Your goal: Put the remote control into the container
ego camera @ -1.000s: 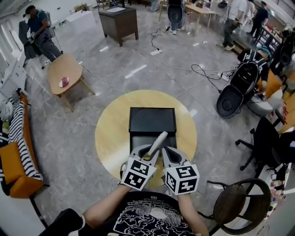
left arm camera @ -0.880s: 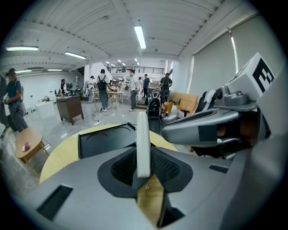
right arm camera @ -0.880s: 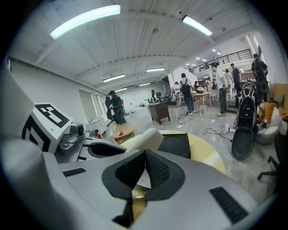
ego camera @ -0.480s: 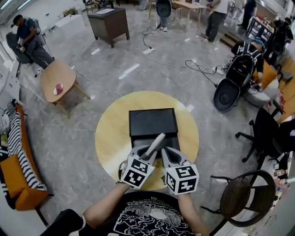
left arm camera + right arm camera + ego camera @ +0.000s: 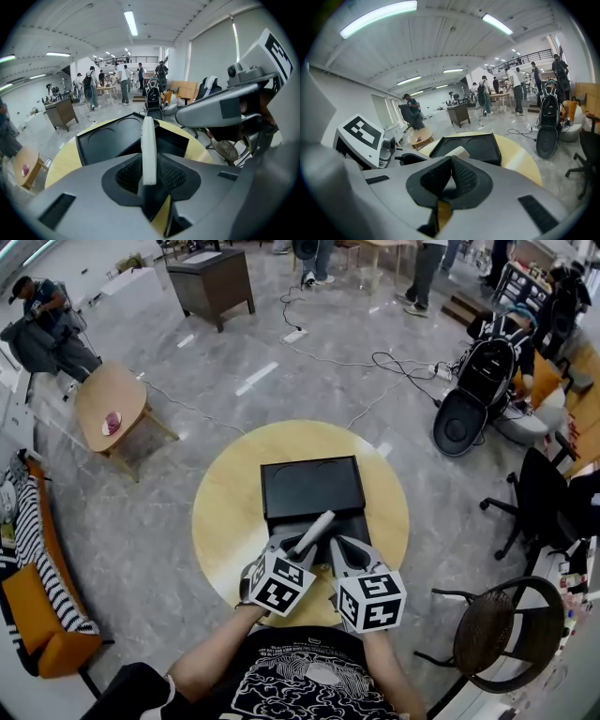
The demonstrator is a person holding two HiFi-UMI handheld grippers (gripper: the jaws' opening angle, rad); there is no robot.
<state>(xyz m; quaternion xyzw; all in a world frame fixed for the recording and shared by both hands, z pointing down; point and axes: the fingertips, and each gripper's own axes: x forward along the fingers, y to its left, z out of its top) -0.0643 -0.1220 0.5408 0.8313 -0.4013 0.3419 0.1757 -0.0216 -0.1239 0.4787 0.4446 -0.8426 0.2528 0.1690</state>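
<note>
A long white remote control (image 5: pixel 315 532) sticks up and forward out of my left gripper (image 5: pixel 298 551), which is shut on its lower end. In the left gripper view the remote (image 5: pixel 148 143) stands clamped between the two black pads over the black container (image 5: pixel 110 140). The container (image 5: pixel 312 486) lies open in the middle of the round yellow table (image 5: pixel 225 512), just beyond both grippers. My right gripper (image 5: pixel 340 552) hovers beside the left one, its pads (image 5: pixel 461 176) pressed together with nothing between them. The container (image 5: pixel 476 145) lies straight ahead of it.
A wicker chair (image 5: pixel 506 634) stands close at the right, with a black office chair (image 5: pixel 548 507) behind it. A small wooden table (image 5: pixel 108 404) and an orange sofa (image 5: pixel 37 606) are to the left. Cables run across the floor behind the table, and people stand further back.
The left gripper with the remote has sunk a little toward the container, and the right gripper has followed slightly. The head view has shifted.
</note>
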